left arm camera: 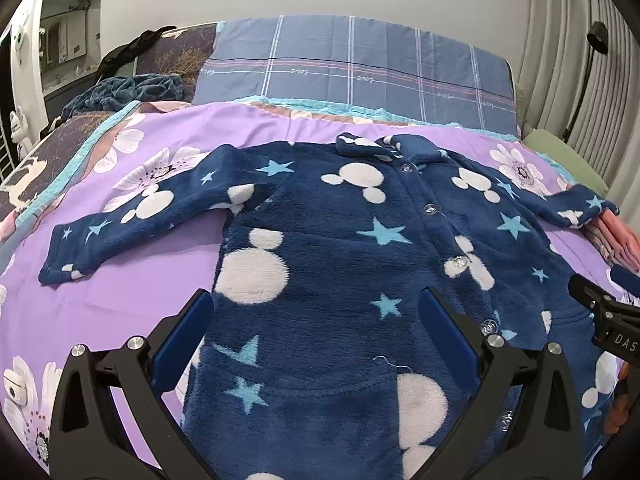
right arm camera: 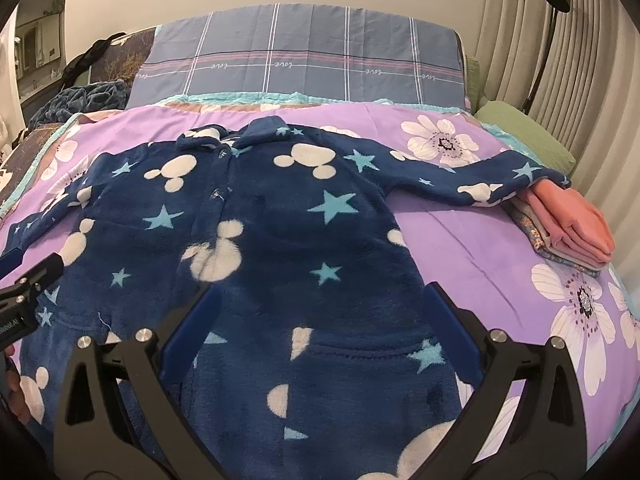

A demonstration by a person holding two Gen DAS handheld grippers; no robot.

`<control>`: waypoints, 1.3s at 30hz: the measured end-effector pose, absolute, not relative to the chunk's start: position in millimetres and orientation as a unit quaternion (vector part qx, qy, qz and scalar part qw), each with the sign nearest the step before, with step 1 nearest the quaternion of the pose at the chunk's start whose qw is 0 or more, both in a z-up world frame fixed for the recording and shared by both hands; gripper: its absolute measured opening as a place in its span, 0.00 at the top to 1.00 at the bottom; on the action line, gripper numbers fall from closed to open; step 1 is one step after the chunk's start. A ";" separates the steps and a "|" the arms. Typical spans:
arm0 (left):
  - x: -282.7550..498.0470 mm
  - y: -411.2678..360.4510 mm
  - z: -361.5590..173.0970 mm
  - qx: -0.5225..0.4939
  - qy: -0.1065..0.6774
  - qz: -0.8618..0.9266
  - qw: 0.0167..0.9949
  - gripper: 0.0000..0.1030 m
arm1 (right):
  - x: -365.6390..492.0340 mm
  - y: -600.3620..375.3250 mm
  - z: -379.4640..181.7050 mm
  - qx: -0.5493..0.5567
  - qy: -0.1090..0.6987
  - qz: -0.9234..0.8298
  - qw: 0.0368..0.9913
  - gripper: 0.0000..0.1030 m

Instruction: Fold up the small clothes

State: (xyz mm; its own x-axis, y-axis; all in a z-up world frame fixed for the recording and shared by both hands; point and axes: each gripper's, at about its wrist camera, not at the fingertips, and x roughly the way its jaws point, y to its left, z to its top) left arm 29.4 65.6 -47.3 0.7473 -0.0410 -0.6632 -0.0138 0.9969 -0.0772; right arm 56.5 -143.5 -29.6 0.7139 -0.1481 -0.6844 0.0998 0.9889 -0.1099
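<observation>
A: What's the biggest thing here?

B: The bed, covered by a smooth purple quilt (left arm camera: 168, 288) printed with white flowers. At twelve o'clock a blue-grey plaid pillow (left arm camera: 352, 68) lies across the head, with pleated curtains (right arm camera: 532, 40) behind at two o'clock.

A: And the garment?

B: A navy fleece onesie (left arm camera: 320, 248), plush and fuzzy, patterned with white mouse-head shapes and pale blue stars. It lies flat on the quilt, front up, collar toward twelve o'clock, both sleeves spread out to nine and three. A row of clear snap buttons (left arm camera: 430, 209) runs down the front.

A: Anything holding other things?

B: No real container; at three o'clock in the right view sits a stack of folded clothes (right arm camera: 568, 228), coral pink on top, and the onesie's right cuff rests on its edge.

A: Where are the claws?

B: The left gripper (left arm camera: 316, 328) hangs over the lower left body of the onesie, its blue-padded fingers (left arm camera: 184, 336) spread wide, gripping nothing. The right gripper (right arm camera: 320, 324) sits likewise over the lower right body, fingers apart and empty.
</observation>
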 end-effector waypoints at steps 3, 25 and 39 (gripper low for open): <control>27.9 70.1 -47.8 -0.041 0.346 0.002 0.937 0.01 | 60.1 -141.8 -30.5 -0.037 0.374 -0.066 0.924 0.02; 23.0 311.5 -97.2 -0.353 0.325 0.148 0.865 0.45 | 77.8 -109.4 -34.8 -0.052 0.389 -0.024 0.920 0.02; 79.3 429.7 -142.4 -0.467 0.301 0.226 0.800 0.93 | 85.9 -115.1 -42.7 -0.062 0.396 -0.041 0.915 0.02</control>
